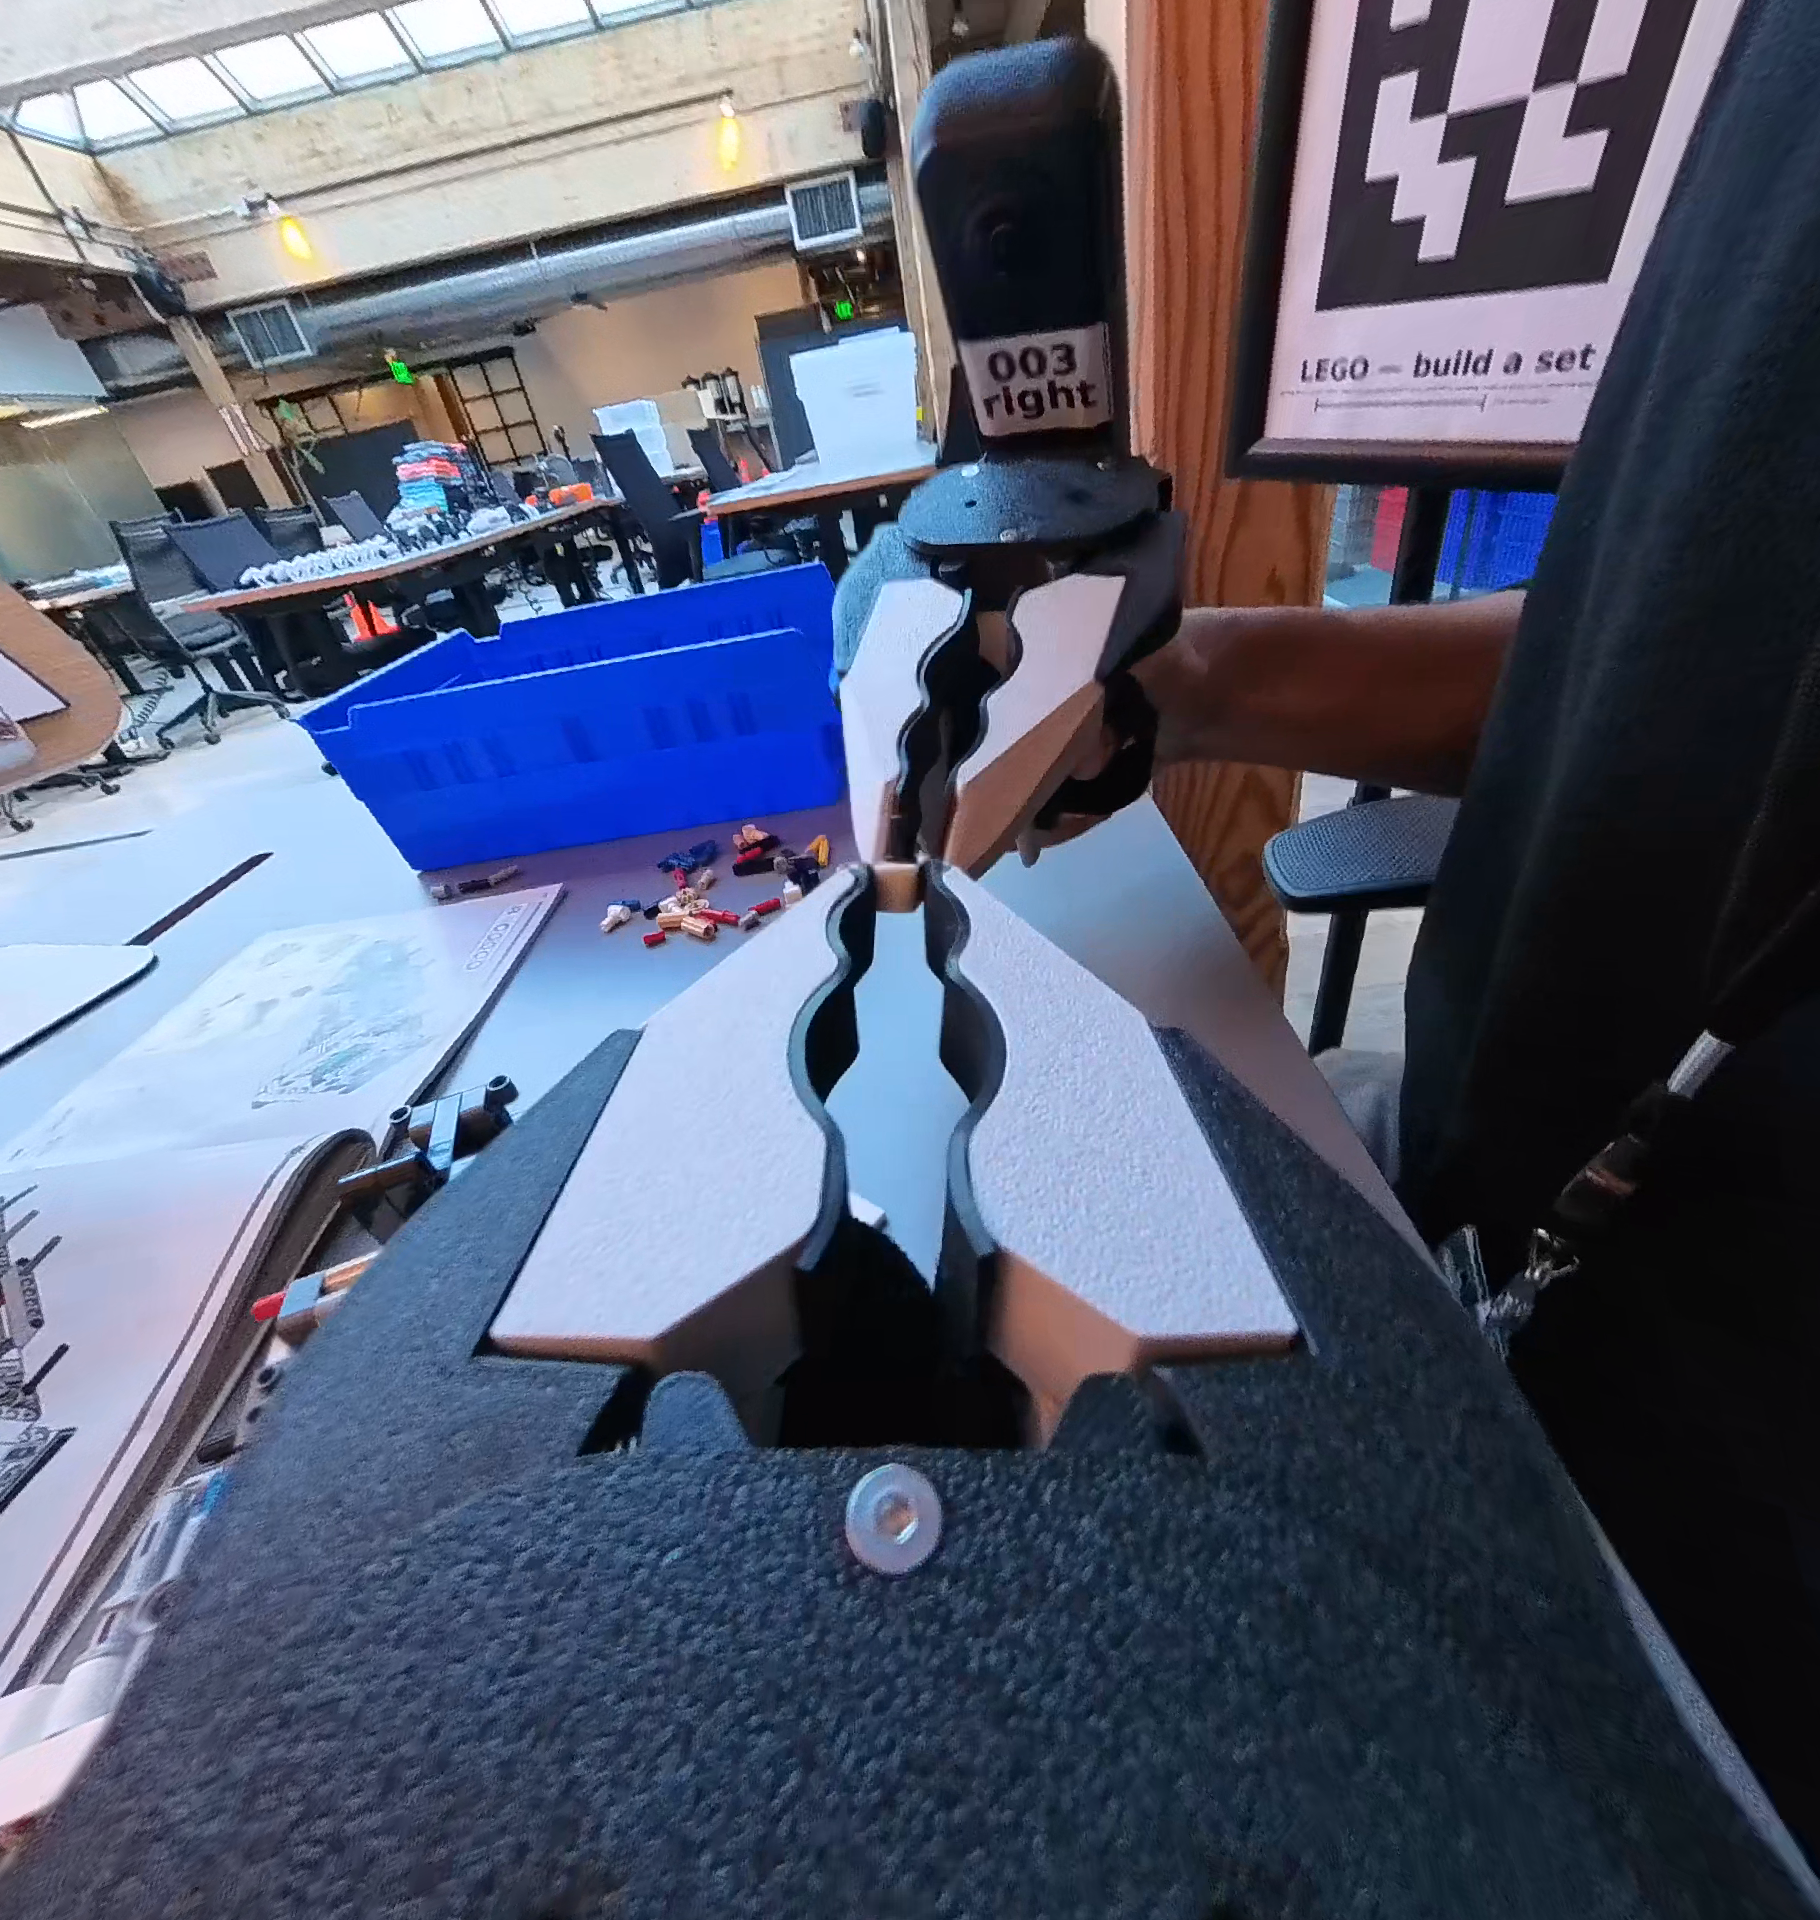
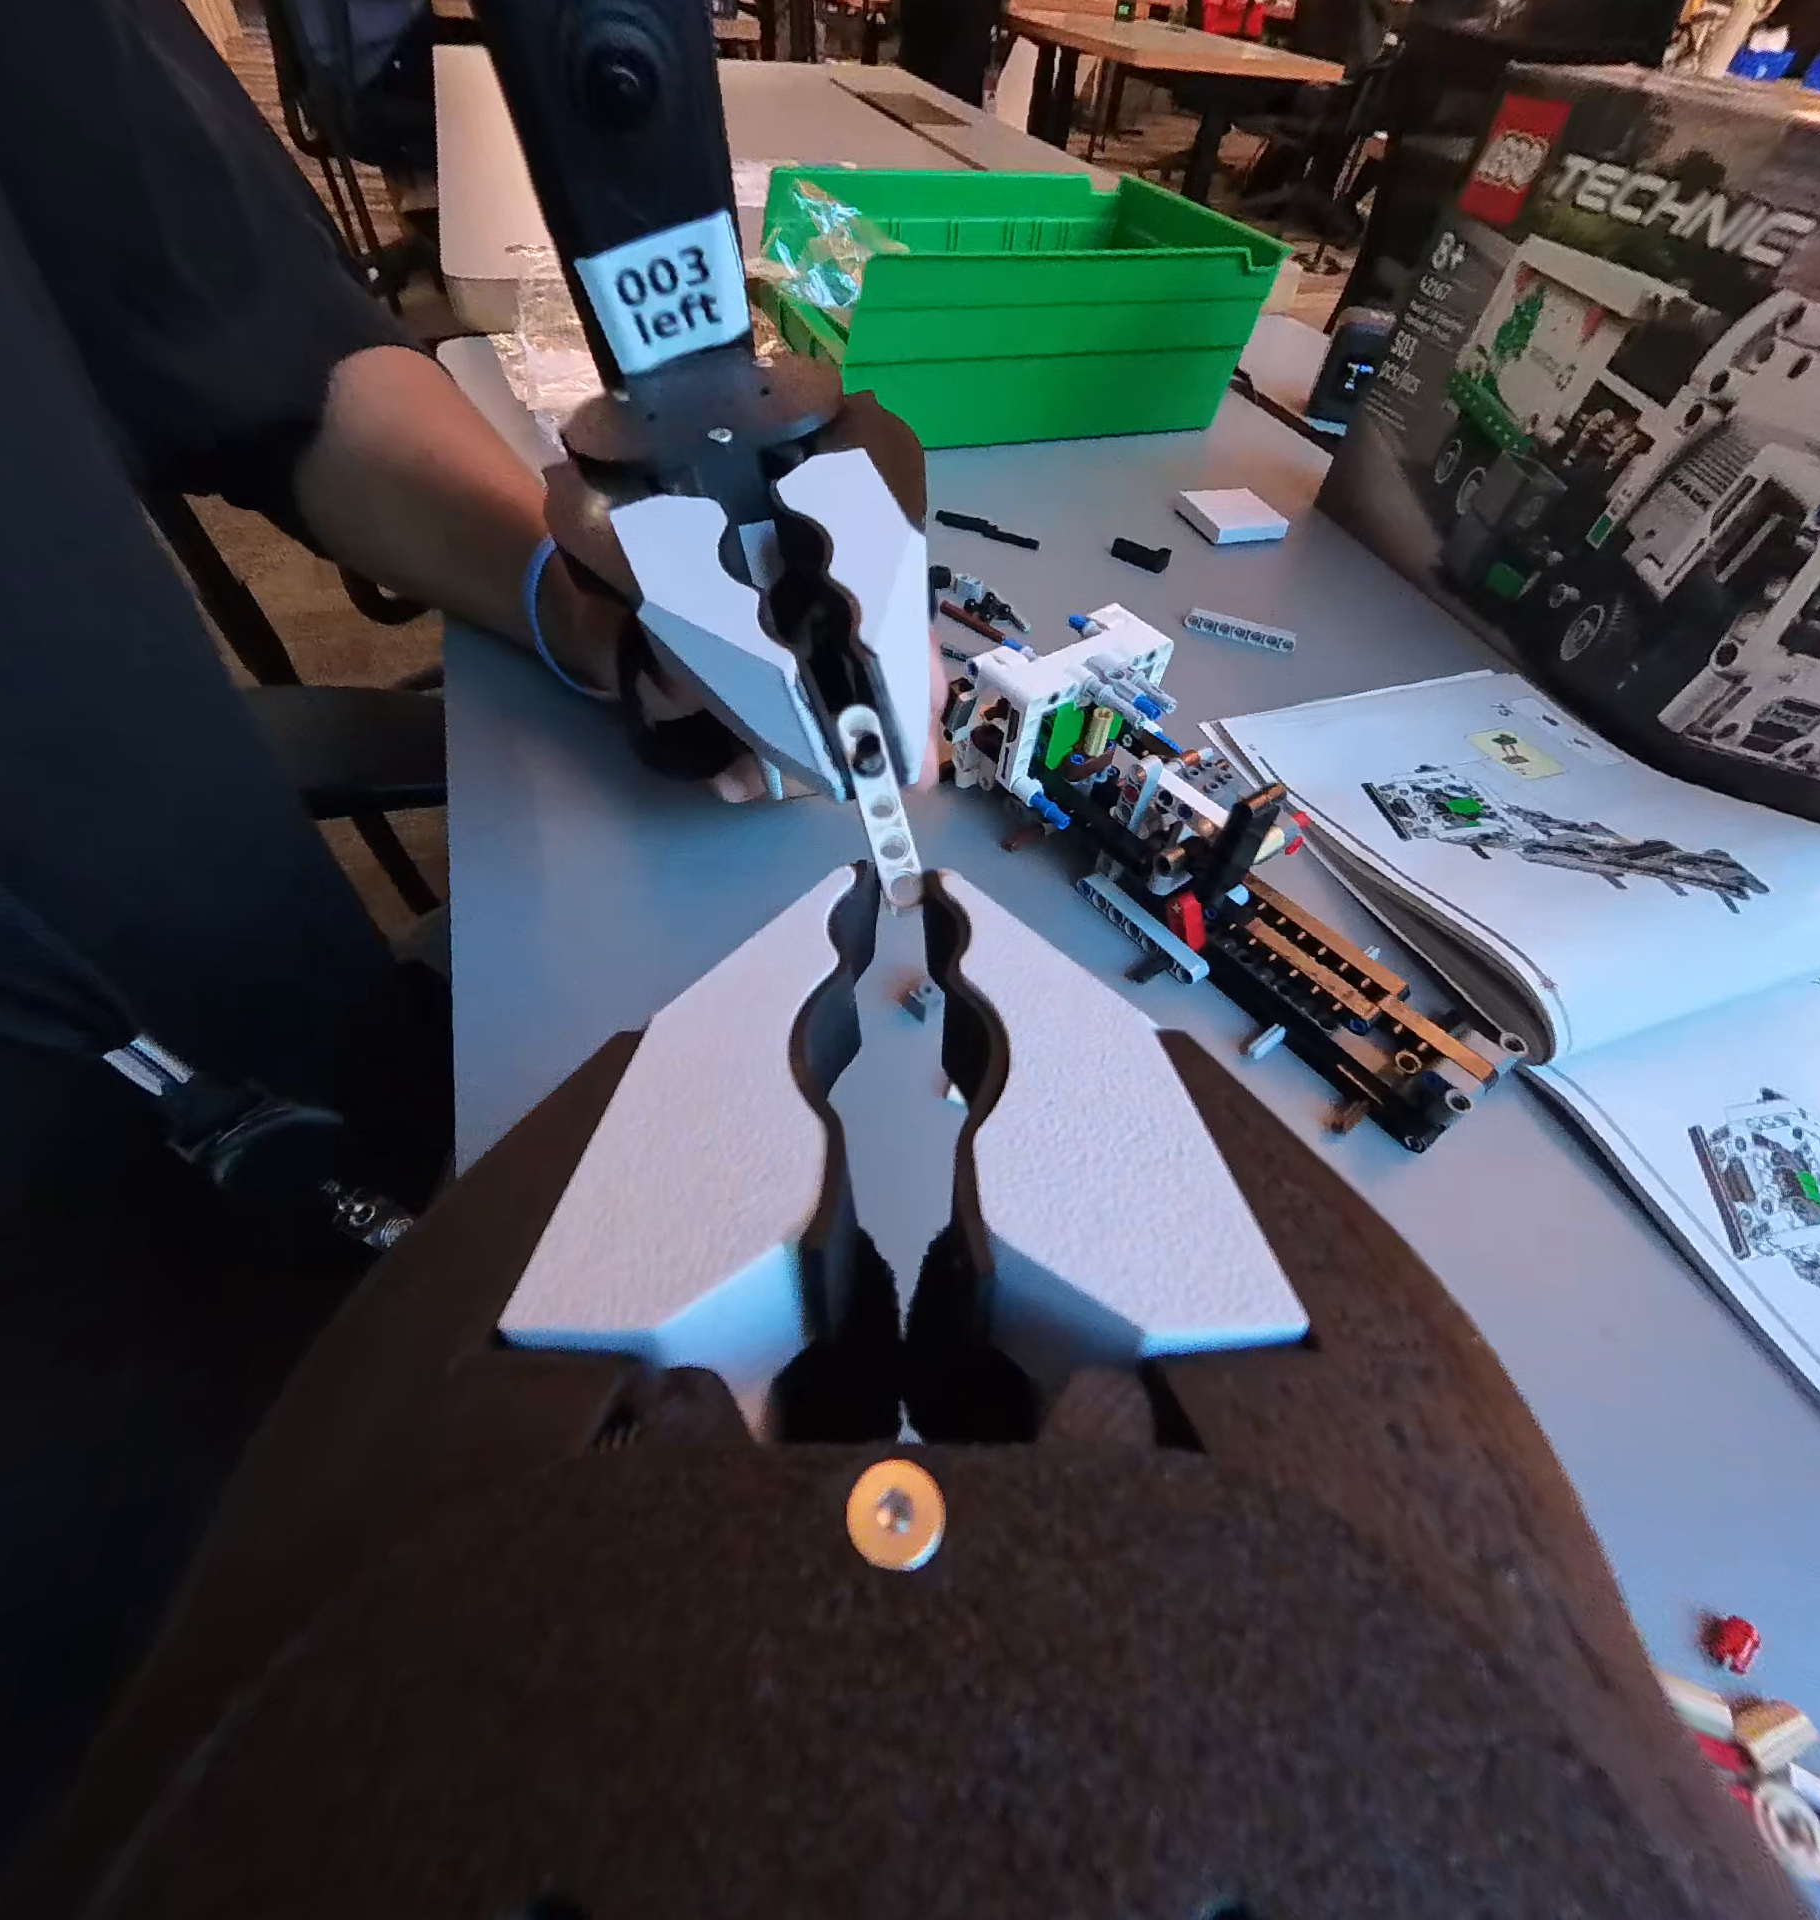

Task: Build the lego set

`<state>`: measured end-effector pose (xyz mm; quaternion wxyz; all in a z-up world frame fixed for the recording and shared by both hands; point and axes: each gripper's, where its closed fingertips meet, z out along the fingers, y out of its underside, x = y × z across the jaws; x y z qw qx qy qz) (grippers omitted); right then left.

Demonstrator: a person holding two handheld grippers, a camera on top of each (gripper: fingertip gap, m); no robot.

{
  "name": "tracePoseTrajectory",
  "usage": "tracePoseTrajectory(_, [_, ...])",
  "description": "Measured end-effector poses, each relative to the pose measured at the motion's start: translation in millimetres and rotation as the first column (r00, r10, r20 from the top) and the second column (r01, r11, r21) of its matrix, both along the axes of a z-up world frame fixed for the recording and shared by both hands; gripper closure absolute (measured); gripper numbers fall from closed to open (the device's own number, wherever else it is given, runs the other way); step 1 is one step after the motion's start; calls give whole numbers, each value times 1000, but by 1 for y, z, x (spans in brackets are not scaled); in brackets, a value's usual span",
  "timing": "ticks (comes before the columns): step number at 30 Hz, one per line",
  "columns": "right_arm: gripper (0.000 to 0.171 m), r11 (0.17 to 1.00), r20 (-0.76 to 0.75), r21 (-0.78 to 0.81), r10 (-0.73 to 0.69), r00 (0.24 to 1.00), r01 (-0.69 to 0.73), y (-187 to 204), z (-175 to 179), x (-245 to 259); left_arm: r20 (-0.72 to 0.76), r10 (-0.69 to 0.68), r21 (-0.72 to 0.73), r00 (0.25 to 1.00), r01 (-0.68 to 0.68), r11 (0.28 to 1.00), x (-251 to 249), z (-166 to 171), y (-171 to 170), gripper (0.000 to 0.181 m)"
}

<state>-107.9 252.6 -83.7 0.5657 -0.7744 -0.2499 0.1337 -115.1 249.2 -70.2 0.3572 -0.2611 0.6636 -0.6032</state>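
1. We see both grippers meeting tip to tip above the grey table (image 2: 594, 935), one white beam (image 2: 878, 805) shared between them
2. Left gripper (image 1: 895, 883): clenched on one end of the beam; in its own view only a small pale bit of the piece shows between the tips
3. Right gripper (image 2: 898, 891): clenched on the other end of the beam, tips pinching its last hole; the rest of the beam slants up into the left gripper's fingers
4. Beam is held in the air, clear of the table, just left of the half-built truck model (image 2: 1145, 800)
5. Model lies on the table beside the open instruction booklet (image 2: 1571, 821), touching its left edge; set box (image 2: 1633, 395) stands behind the booklet
6. Green bin (image 2: 1031, 312) sits at the far side, some clear plastic wrap in its left corner
7. Loose parts: grey beam (image 2: 1238, 631) and white tile (image 2: 1230, 515) beyond the model, small grey piece (image 2: 921, 1000) on the table under our right gripper's fingers
8. From the left wrist view: blue bin (image 1: 594, 727) further back, a scatter of small red, tan and blue pins (image 1: 719, 894) in front of it, near the booklet's far corner
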Motion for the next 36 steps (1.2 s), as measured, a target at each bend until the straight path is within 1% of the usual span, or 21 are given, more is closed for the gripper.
tracePoseTrajectory(2, [164, 1000, 19, 9, 16, 1000, -17, 0, 0, -5, -22, -5, 50, 1000, 6, 999, 0, -7, -1, 171])
tracePoseTrajectory(5, [163, 1000, 58, -15, 13, 998, -12, 5, -6, -7, -14, 14, 95, 1000, -13, 995, 0, -11, -1, 174])
tracePoseTrajectory(8, [162, 999, 14, -41, -2, 1000, 2, 7, -8, -3, -30, 34, 114, 999, -31, 993, 3, -13, 2, 174])
tracePoseTrajectory(10, [157, 999, -9, -33, -15, 1000, 15, 5, -7, 1, -34, 40, 119, 999, -35, 992, 3, -12, 4, 174])
tracePoseTrajectory(12, [157, 999, -41, -31, -21, 999, 19, 4, -5, 1, -28, 48, 123, 998, -45, 991, 3, -12, 6, 174])
tracePoseTrajectory(15, [155, 998, -114, -66, 1, 993, -8, 2, -5, -3, -25, 56, 130, 998, -53, 990, 4, -12, 6, 174])
tracePoseTrajectory(16, [153, 997, -127, -71, -1, 992, -8, 3, -5, -4, -22, 58, 134, 998, -55, 989, 4, -13, 6, 174])
tracePoseTrajectory(18, [154, 998, -122, -66, -13, 992, 5, 4, -6, -4, -18, 60, 132, 998, -57, 990, 5, -13, 6, 174])
tracePoseTrajectory(20, [154, 998, -149, -60, -24, 989, 15, 6, -5, -4, -11, 64, 121, 998, -62, 991, 5, -13, 7, 174])
tracePoseTrajectory(25, [153, 997, -164, -73, -34, 986, 22, 9, -10, -6, -16, 69, 162, 998, -65, 985, 6, -19, 4, 174])
tracePoseTrajectory(28, [151, 993, -201, -109, -71, 977, 50, 11, -13, 0, 9, 129, 230, 992, -127, 965, 11, -22, 10, 175])
tracePoseTrajectory(30, [139, 982, -303, -168, -137, 943, 88, 13, -11, 4, 46, 184, 328, 982, -188, 926, 15, -29, 15, 175])
tracePoseTrajectory(32, [117, 961, -399, -257, -206, 894, 107, 14, -11, 1, 79, 232, 400, 970, -244, 883, 19, -35, 19, 175])
tracePoseTrajectory(33, [119, 944, -441, -297, -268, 857, 142, 17, -12, 1, 95, 252, 434, 963, -268, 860, 20, -38, 21, 175])
tracePoseTrajectory(34, [124, 931, -483, -327, -315, 817, 166, 18, -11, 0, 112, 273, 474, 955, -293, 831, 22, -41, 23, 175])
tracePoseTrajectory(35, [120, 933, -526, -324, -318, 789, 160, 19, -7, -4, 131, 285, 509, 950, -311, 802, 23, -44, 24, 175])
tracePoseTrajectory(36, [121, 924, -530, -337, -346, 774, 183, 20, -7, -3, 152, 289, 533, 945, -324, 781, 23, -45, 24, 175])
